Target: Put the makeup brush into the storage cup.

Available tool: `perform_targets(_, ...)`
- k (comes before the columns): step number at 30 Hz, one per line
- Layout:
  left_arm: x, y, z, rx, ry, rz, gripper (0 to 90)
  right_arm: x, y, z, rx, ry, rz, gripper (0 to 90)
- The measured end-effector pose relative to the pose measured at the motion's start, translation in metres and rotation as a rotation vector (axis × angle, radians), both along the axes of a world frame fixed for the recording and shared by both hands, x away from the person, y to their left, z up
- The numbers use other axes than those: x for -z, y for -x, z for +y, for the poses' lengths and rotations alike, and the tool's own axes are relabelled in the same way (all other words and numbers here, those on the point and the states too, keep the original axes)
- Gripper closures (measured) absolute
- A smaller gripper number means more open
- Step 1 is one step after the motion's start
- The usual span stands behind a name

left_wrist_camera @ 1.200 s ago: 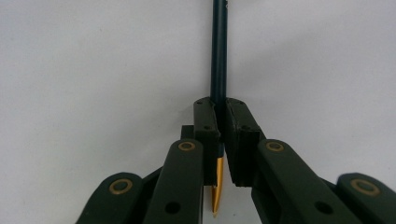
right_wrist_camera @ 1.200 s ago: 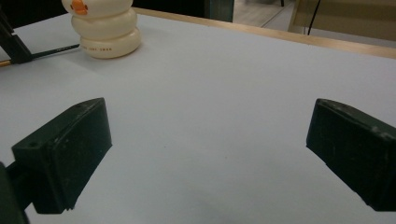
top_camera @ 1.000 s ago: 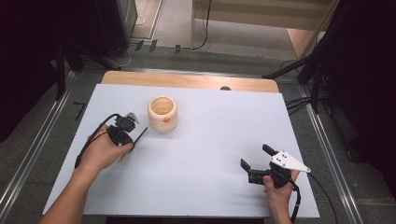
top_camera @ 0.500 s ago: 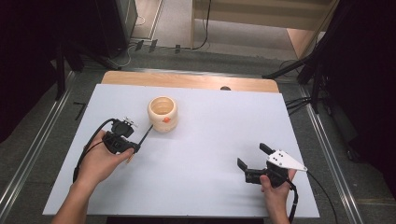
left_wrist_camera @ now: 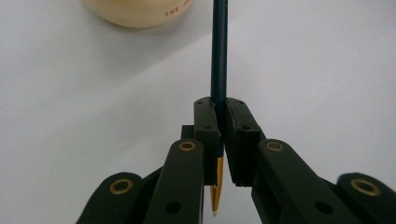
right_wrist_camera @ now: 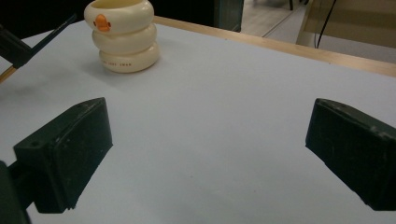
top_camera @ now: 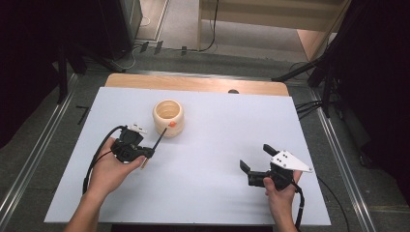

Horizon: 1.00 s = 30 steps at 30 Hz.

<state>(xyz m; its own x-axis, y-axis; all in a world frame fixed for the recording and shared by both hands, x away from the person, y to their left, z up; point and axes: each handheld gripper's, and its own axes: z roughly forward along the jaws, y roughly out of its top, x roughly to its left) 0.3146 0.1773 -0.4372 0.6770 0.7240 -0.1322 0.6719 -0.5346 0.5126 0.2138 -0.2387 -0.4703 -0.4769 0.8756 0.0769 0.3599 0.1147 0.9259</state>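
Note:
A cream ringed cup point(top_camera: 168, 117) with an orange duck bill stands on the white table point(top_camera: 217, 145), left of centre. My left gripper point(top_camera: 149, 153) is shut on a dark pencil point(top_camera: 157, 142) just in front of the cup. The pencil's far end points at the cup's front, and its wooden end sticks out behind the jaws. In the left gripper view the pencil point(left_wrist_camera: 218, 56) runs straight up from the closed pads toward the cup point(left_wrist_camera: 140, 11). My right gripper point(top_camera: 256, 157) hovers open at the near right with nothing between its jaws, facing the cup point(right_wrist_camera: 123, 35).
The table's wooden far edge point(top_camera: 193, 83) borders a floor with cables and stands. Metal rails point(top_camera: 43, 140) run along both sides. The right gripper view catches the left gripper with the pencil point(right_wrist_camera: 18, 49) at its left edge.
My left hand has drawn slightly toward the near edge and turned, so the pencil now aims at the cup's front. My right gripper has shifted a little left and up.

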Motion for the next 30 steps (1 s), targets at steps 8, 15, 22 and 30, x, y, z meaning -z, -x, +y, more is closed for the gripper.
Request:
perform_targets(8,-0.001,0.002,-0.004,0.032,0.026,-0.050,85.7,-0.009,-0.012,0.013,-0.013,0.018,-0.009,2.1)
perform_targets(15,-0.004,0.005,-0.004,0.022,0.069,-0.105,85.8,-0.018,-0.022,0.024,-0.009,0.006,0.004,3.3)
perform_targets(22,-0.007,0.009,-0.009,0.023,0.106,-0.153,85.7,-0.027,-0.032,0.039,-0.034,0.023,-0.007,3.4)
perform_targets(30,-0.008,0.012,-0.013,0.044,0.133,-0.199,85.8,-0.025,-0.036,0.053,-0.051,-0.002,0.002,7.3)
